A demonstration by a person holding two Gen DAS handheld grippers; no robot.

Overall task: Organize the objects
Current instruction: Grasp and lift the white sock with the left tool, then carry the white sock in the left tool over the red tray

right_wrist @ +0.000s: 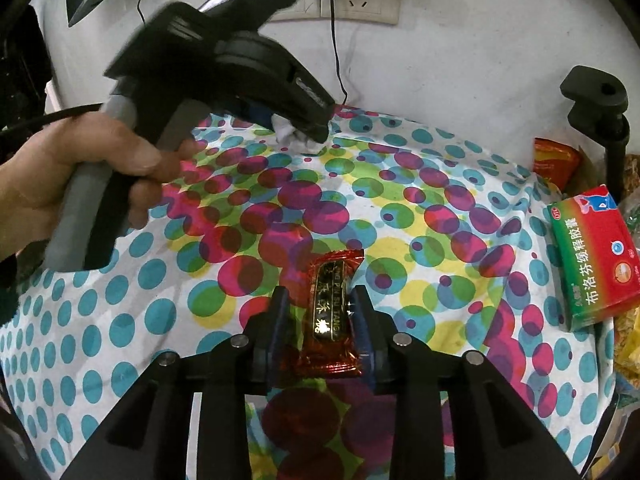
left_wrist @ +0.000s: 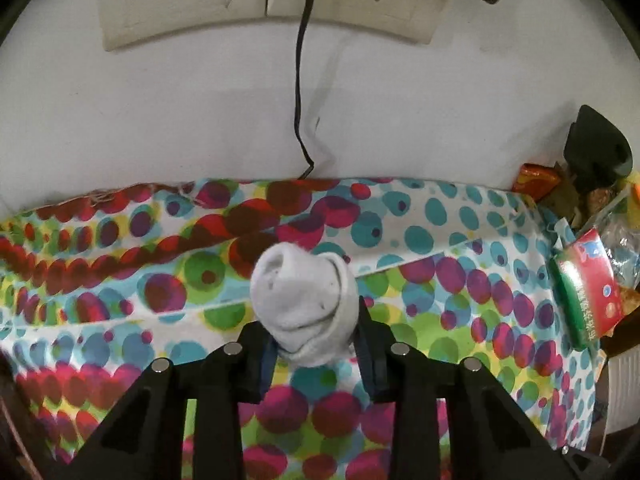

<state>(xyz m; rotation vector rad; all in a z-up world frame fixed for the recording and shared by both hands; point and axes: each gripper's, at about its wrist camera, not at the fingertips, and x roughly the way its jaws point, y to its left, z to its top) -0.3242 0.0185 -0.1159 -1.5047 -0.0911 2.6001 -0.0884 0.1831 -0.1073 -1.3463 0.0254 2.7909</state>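
Observation:
A rolled white sock (left_wrist: 304,300) rests on the spotted cloth (left_wrist: 460,280) near the wall, and my left gripper (left_wrist: 314,320) is shut on it, a pad pressing each side. From the right wrist view the left gripper (right_wrist: 308,128), held by a hand (right_wrist: 80,168), covers most of the sock (right_wrist: 294,140). A red foil-wrapped candy (right_wrist: 332,320) lies flat on the cloth (right_wrist: 120,280) between the fingers of my right gripper (right_wrist: 320,296). That gripper is open, with a gap showing between the left finger and the wrapper.
A red and green medicine box (right_wrist: 592,256) lies at the cloth's right edge beside a pile of snack packets (right_wrist: 556,160). A black clamp stand (right_wrist: 596,92) rises behind them. A black cable (left_wrist: 300,100) hangs down the white wall from a socket (right_wrist: 360,0).

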